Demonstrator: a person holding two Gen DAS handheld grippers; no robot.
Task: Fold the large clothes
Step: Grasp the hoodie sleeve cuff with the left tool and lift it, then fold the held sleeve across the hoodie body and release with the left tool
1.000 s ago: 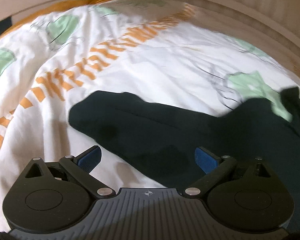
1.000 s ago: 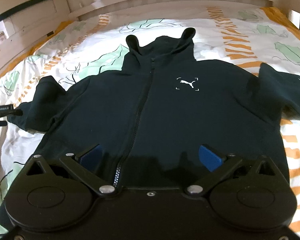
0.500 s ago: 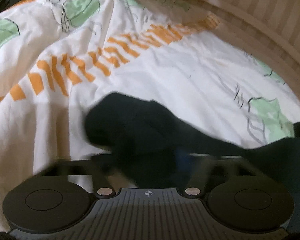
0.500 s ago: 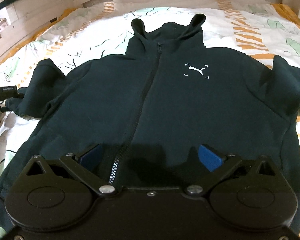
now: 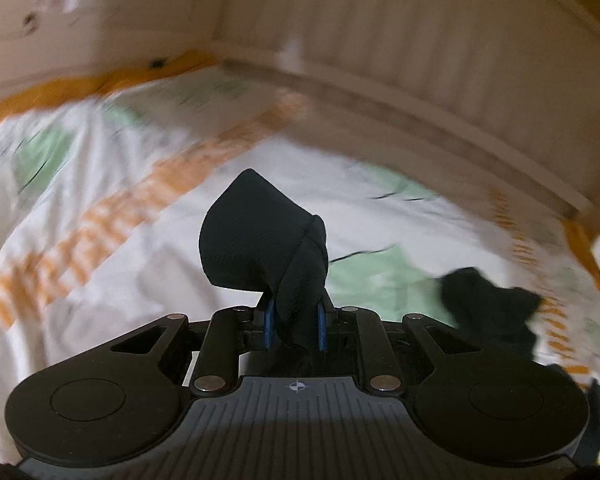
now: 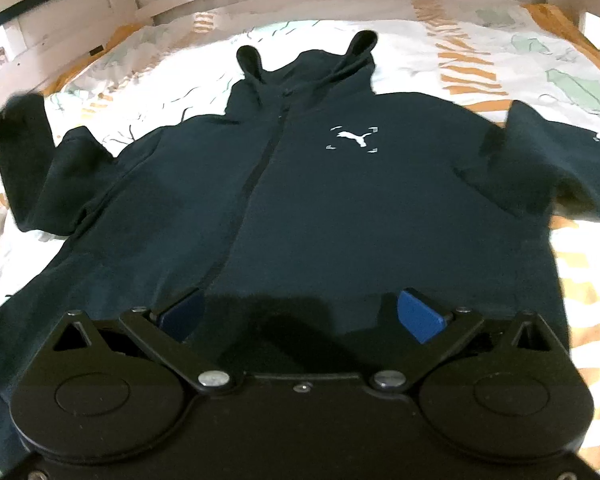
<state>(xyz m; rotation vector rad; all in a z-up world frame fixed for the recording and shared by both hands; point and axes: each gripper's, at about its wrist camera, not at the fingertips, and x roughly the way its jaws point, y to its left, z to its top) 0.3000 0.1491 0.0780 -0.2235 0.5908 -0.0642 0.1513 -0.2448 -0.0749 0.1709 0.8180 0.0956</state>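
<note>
A second ago the left gripper (image 5: 293, 322) hung with its jaws spread over the cuff (image 5: 260, 240) on the duvet (image 5: 100, 280); now the jaws are pressed together on that cuff, and it stands up off the duvet, bunched between the blue pads (image 5: 269, 322). The left view is blurred, and the bed rail (image 5: 420, 120) sits lower in it than before. In the right view the sleeve (image 6: 24, 152) left of the hoodie (image 6: 300, 208) is now raised at its end, where earlier it lay flat. The hoodie lies face up and zipped on the duvet, hood toward the rail, and it fills more of the right view than before. The right gripper (image 6: 300, 316) hovers over the hoodie's hem, jaws spread wide, touching nothing. Right of the hoodie's body, the other sleeve (image 6: 560, 168) lies flat on the duvet.
</note>
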